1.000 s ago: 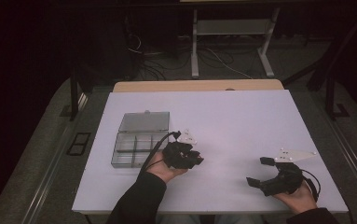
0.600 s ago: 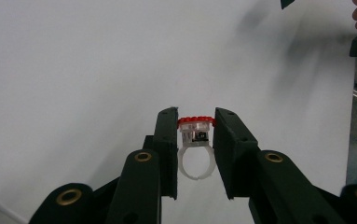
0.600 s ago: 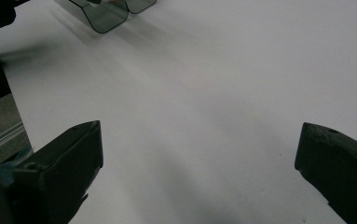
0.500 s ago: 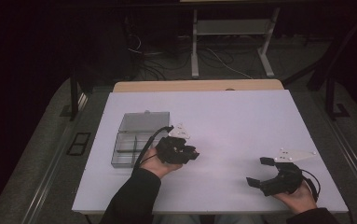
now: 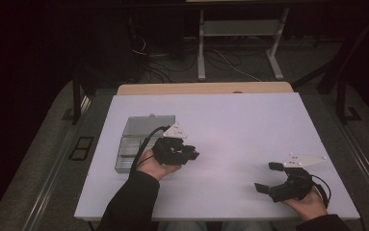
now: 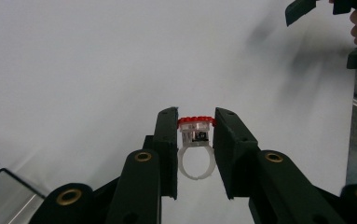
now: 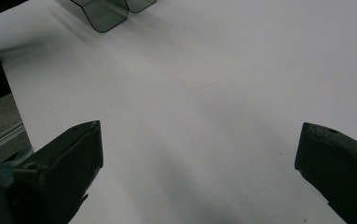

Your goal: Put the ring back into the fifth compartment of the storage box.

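Note:
My left gripper (image 6: 195, 122) is shut on a small ring with a clear band and a red top (image 6: 195, 135), held just above the white table. In the high view that gripper (image 5: 192, 155) sits left of centre, right beside a clear compartment box (image 5: 138, 139) with its lid open. The right gripper (image 5: 268, 177) rests near the table's front right corner, jaws wide apart with nothing between them. Its own view shows the gripper (image 7: 199, 154) over bare table, the clear box (image 7: 106, 11) far off.
The white table (image 5: 249, 125) has a wooden strip along its far edge. Beyond it stand a white-legged frame (image 5: 240, 43) and cables on the dark floor. The right gripper's jaws (image 6: 306, 9) and a hand show at the top right of the left gripper view.
The left gripper has drifted slightly left and back towards the box, then turned a little to the right. The right gripper has stayed in place.

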Demonstrator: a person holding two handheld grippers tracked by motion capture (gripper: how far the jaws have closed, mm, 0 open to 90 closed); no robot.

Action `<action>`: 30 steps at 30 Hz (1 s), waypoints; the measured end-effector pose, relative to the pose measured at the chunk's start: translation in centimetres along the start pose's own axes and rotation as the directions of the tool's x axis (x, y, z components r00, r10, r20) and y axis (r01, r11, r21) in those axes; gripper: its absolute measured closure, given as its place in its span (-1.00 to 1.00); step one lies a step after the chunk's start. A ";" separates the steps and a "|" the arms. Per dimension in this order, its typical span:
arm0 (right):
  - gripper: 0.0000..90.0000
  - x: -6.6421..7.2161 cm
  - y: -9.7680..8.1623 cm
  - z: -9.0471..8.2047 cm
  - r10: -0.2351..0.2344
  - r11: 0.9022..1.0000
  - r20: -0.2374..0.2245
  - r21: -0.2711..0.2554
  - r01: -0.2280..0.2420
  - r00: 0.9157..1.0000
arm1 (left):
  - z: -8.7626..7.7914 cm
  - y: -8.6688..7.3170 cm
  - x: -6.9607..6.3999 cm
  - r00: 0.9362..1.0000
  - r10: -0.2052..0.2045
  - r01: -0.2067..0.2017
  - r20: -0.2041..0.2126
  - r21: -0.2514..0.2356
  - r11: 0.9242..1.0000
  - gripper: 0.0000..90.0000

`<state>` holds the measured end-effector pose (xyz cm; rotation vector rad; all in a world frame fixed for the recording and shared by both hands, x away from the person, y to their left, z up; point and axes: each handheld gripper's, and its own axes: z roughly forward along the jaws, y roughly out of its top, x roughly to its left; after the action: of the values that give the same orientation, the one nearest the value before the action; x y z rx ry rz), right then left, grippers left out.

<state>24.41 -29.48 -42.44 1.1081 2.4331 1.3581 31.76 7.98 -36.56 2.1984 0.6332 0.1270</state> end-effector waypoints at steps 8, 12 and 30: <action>-0.99 0.0 0.0 0.0 0.003 1.000 0.000 0.001 -0.003 1.000 | -1.2 -0.3 0.7 1.000 -0.016 0.016 -0.020 -0.019 1.000 0.56; -0.99 0.0 0.0 0.0 0.005 1.000 0.000 0.001 -0.005 1.000 | -1.7 -0.5 1.0 1.000 -0.012 0.012 -0.028 -0.022 1.000 0.56; -0.99 0.1 -0.1 0.1 -0.005 1.000 0.004 0.009 0.005 1.000 | -4.4 -1.1 2.8 0.997 -0.024 0.023 -0.080 -0.012 1.000 0.56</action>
<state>24.34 -29.38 -42.51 1.1054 2.4404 1.3431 32.48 12.97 -34.84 2.1832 0.7011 0.2067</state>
